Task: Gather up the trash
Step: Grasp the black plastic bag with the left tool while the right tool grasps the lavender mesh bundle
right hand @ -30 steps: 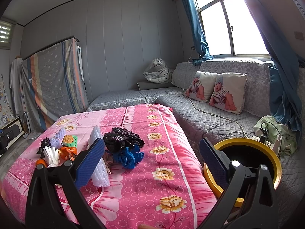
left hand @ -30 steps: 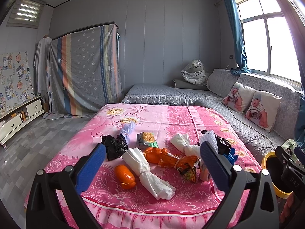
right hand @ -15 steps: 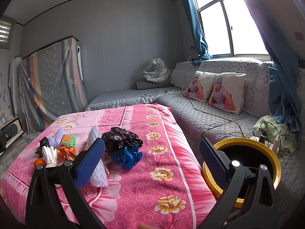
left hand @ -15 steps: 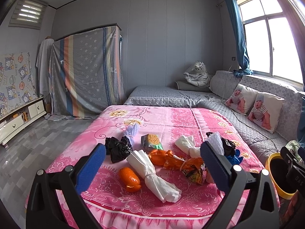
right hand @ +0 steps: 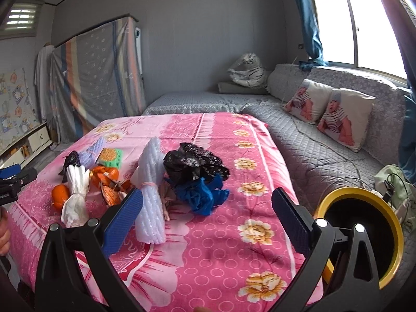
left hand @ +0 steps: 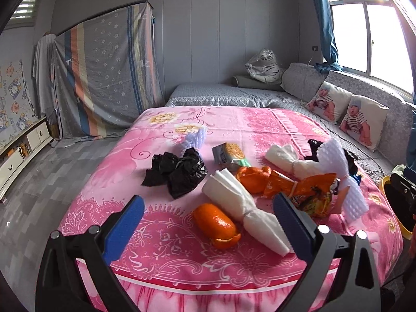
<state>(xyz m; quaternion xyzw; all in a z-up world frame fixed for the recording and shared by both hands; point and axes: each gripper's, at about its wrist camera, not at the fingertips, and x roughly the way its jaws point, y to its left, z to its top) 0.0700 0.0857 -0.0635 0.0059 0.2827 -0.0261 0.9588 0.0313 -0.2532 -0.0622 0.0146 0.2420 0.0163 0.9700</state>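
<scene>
Left wrist view: left gripper [left hand: 208,214] w/ fingers wide apart, nothing held, hovering over near edge of pink bed [left hand: 161,257]. Trash lies scattered on bed: orange peel [left hand: 215,222] touching white paper roll [left hand: 244,208], black bag [left hand: 179,170] farther back, orange wrapper [left hand: 286,187], snack pack [left hand: 228,153], lilac foam net [left hand: 195,140], white foam net [left hand: 340,176]. Only a sliver of yellow bin [left hand: 384,184] shows at right edge.

Right wrist view: right gripper [right hand: 208,218], fingers spread wide, empty. This side shows the bin [right hand: 364,236] whole, beside bed on grey sofa cover, dark inside; can't tell if anything's in it. Also shows blue bag [right hand: 202,197] touching a second black bag [right hand: 192,163], mostly hidden in left view. White net [right hand: 150,189] stands just beside left finger.
</scene>
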